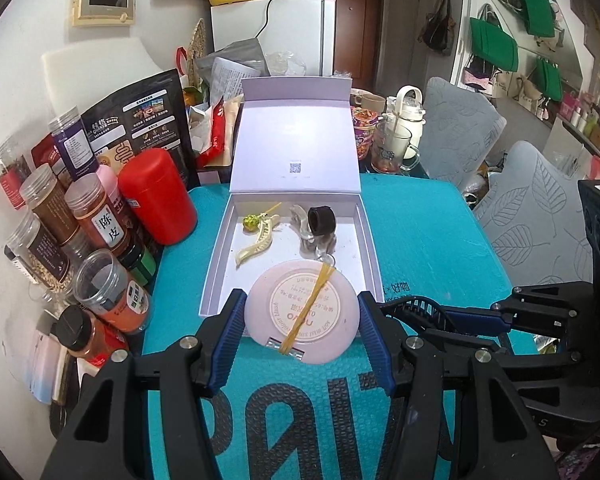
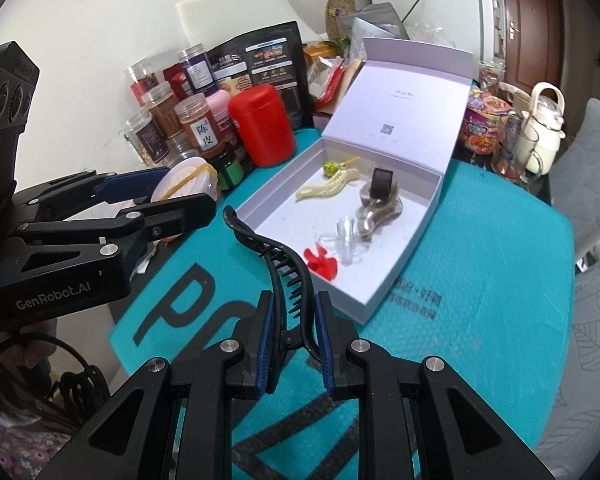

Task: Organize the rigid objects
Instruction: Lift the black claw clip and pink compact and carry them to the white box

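A red canister (image 1: pixel 157 195) stands beside clear spice jars (image 1: pixel 96 216), near a black pouch (image 1: pixel 140 120) by the wall.

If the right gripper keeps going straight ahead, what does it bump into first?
Probably the near wall of the open white box. The right gripper, shut on the black hair claw clip, points there, though depth is unclear.

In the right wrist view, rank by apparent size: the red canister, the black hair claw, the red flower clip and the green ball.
1. Black hair claw, though nearness to the camera inflates it
2. Red canister
3. Red flower clip
4. Green ball
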The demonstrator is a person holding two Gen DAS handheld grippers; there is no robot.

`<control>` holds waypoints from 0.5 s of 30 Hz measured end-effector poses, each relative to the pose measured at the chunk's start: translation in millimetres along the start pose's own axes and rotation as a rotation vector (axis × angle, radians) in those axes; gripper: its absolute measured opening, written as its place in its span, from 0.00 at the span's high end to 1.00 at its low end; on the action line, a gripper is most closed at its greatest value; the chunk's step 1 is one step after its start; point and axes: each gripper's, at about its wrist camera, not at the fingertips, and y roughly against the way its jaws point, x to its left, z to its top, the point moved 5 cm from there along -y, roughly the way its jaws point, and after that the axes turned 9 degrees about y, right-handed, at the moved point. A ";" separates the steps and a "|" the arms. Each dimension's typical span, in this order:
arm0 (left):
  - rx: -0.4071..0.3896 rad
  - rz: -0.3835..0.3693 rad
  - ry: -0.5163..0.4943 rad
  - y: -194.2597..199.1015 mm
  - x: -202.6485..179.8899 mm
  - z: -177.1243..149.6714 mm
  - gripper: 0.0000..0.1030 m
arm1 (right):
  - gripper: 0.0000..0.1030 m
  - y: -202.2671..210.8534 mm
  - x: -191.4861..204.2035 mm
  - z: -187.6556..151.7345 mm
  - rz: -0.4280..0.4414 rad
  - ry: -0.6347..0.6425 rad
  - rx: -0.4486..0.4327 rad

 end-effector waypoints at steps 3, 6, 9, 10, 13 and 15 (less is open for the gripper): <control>0.000 -0.004 -0.005 -7.7 3.4 7.8 0.46 | 0.80 -5.6 -4.2 6.9 -0.008 -0.004 0.000; -0.003 -0.009 -0.015 -16.9 6.0 18.3 0.46 | 0.80 -11.7 -10.5 14.0 -0.014 -0.010 0.000; -0.006 -0.017 -0.022 -26.4 8.1 29.0 0.46 | 0.80 -18.3 -17.7 21.9 -0.022 -0.015 0.000; -0.007 -0.020 -0.024 -28.8 8.2 31.9 0.46 | 0.80 -20.1 -20.0 24.4 -0.024 -0.015 -0.001; -0.013 -0.031 -0.033 -37.3 8.4 42.5 0.46 | 0.80 -26.1 -27.4 34.4 -0.034 -0.016 -0.005; -0.020 -0.037 -0.041 -43.4 8.5 51.3 0.46 | 0.80 -29.7 -31.9 40.8 -0.042 -0.017 -0.008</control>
